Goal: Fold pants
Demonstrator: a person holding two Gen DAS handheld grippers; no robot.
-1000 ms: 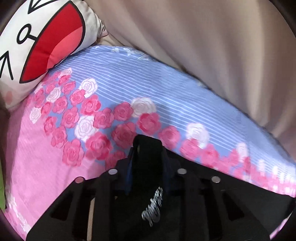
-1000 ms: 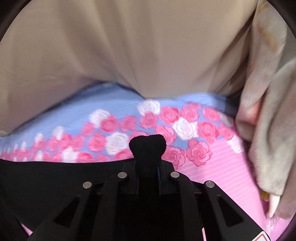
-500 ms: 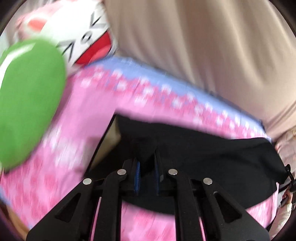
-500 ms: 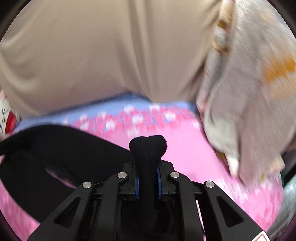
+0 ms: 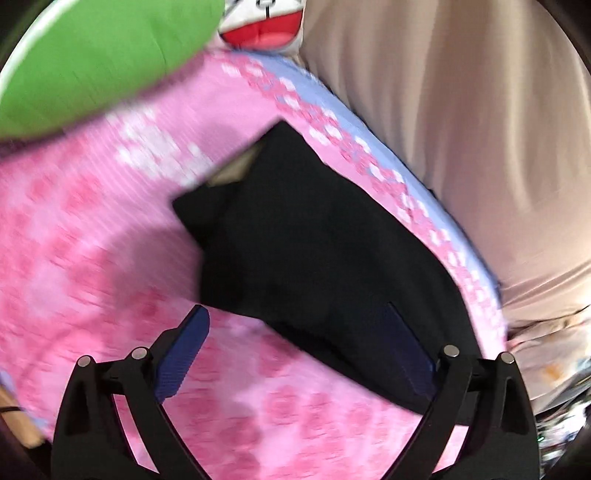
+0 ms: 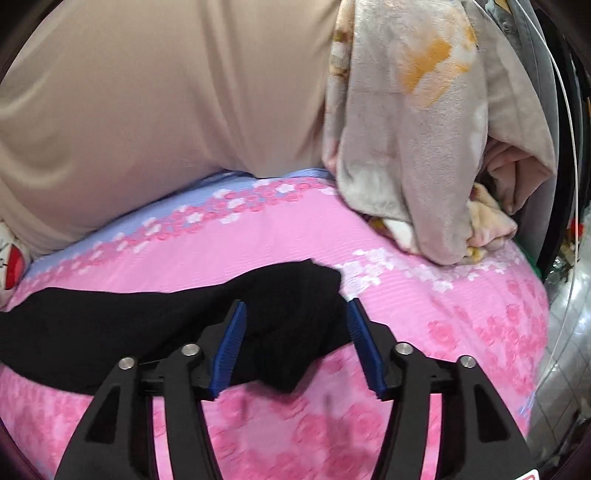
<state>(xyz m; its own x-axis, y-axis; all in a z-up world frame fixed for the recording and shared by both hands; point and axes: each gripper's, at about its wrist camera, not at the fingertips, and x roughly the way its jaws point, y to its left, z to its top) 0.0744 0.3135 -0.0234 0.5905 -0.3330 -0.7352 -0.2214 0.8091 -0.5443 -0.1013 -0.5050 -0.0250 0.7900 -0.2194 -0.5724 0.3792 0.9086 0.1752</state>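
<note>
The black pants (image 5: 317,251) lie folded on the pink flowered bedsheet (image 5: 92,236). In the left wrist view they run from the upper middle down to the right, with a tan inner lining showing at the top edge. My left gripper (image 5: 299,328) is open, just above the cloth's near edge, holding nothing. In the right wrist view the pants (image 6: 147,325) stretch from the left edge to the middle. My right gripper (image 6: 295,317) is open over the pants' right end, its blue pads (image 6: 229,343) on either side of the cloth.
A beige curtain (image 6: 166,99) hangs behind the bed. A grey fleece blanket (image 6: 417,129) is heaped at the right. A green cushion (image 5: 99,55) and a cartoon-face pillow (image 5: 266,22) lie at the bed's far left.
Both grippers were shut on the black pants and carried them down onto the sheet. Now both have opened and let go; the pants lie on the bed.
</note>
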